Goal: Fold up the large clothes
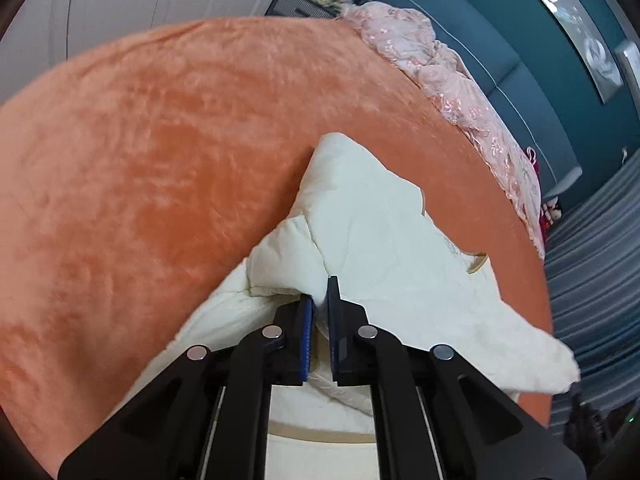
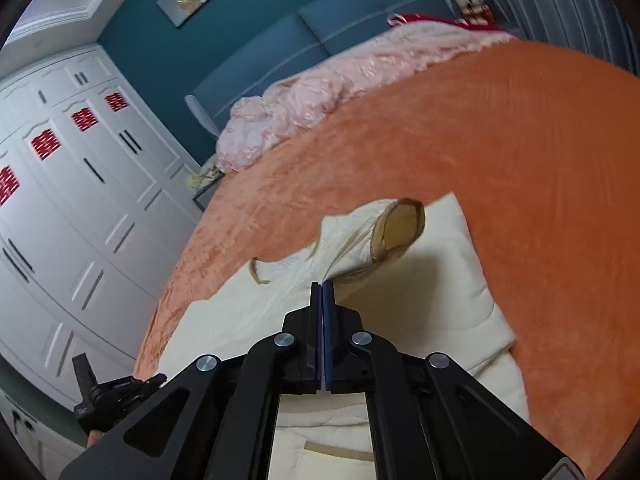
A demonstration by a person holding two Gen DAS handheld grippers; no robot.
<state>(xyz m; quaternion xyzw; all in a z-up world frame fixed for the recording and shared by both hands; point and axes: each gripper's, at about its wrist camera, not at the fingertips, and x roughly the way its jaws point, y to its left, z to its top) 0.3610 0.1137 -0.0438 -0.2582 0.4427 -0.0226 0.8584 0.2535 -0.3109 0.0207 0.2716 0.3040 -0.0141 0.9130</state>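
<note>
A cream quilted garment (image 1: 384,216) lies on a wide orange bedspread (image 1: 160,152), near the bedspread's front edge. Beyond the garment, bare orange plush stretches to a crumpled pink lace cover (image 2: 320,92) heaped at the headboard side. The left gripper (image 1: 320,292) pinches a thick fold of the garment, lifting it into a peak. The right gripper (image 2: 323,286) is clenched on thin fabric just below a sleeve cuff (image 2: 400,228), whose tan-lined opening stands up and gapes. The rest of the garment spreads flat, with stitched quilting lines and tan trim. Behind the pink cover is a teal padded headboard (image 2: 340,36). A white wardrobe (image 2: 80,184) with red emblems stands beside the bed, left of the bedspread in the right wrist view
</note>
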